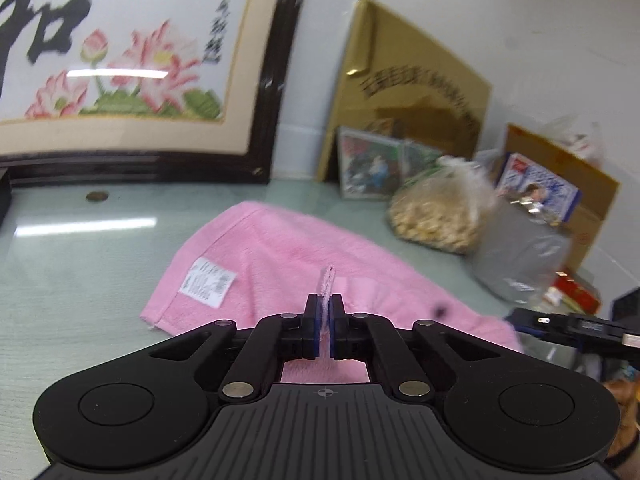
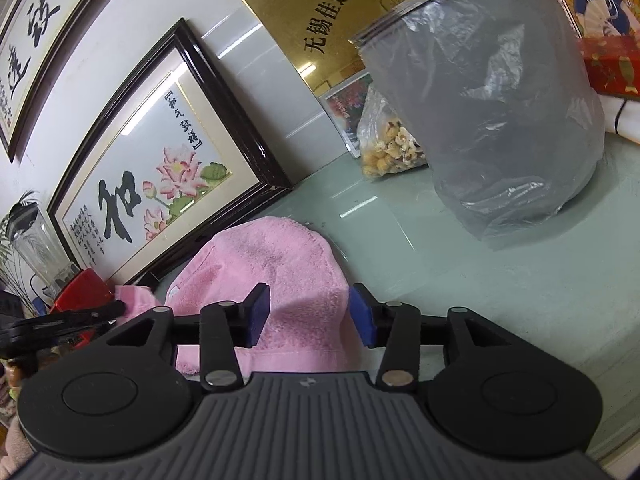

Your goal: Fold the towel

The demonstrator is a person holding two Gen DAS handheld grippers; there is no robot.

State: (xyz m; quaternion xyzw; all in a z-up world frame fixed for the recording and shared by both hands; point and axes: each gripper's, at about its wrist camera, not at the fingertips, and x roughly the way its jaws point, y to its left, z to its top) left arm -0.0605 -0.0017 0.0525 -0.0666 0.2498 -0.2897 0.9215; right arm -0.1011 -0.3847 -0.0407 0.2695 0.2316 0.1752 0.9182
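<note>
Towel (image 1: 280, 256), pink and partly folded, lies on the pale green desk (image 1: 72, 264) in front of a framed lotus picture (image 1: 120, 60) that leans against the wall. Its white label (image 1: 208, 282) faces up near the left corner. The left tool (image 1: 325, 304) is clamped on a thin upright pinch of the towel's edge, its blue pads pressed together around the cloth. The right tool (image 2: 308, 308) stands with its fingers apart over the towel's near end; the cloth lies between and below the blue pads (image 2: 362, 314), which do not press on it. A grey plastic bag (image 2: 500, 120) and a clear bag of nuts (image 2: 390, 148) sit farther back on the desk.
</note>
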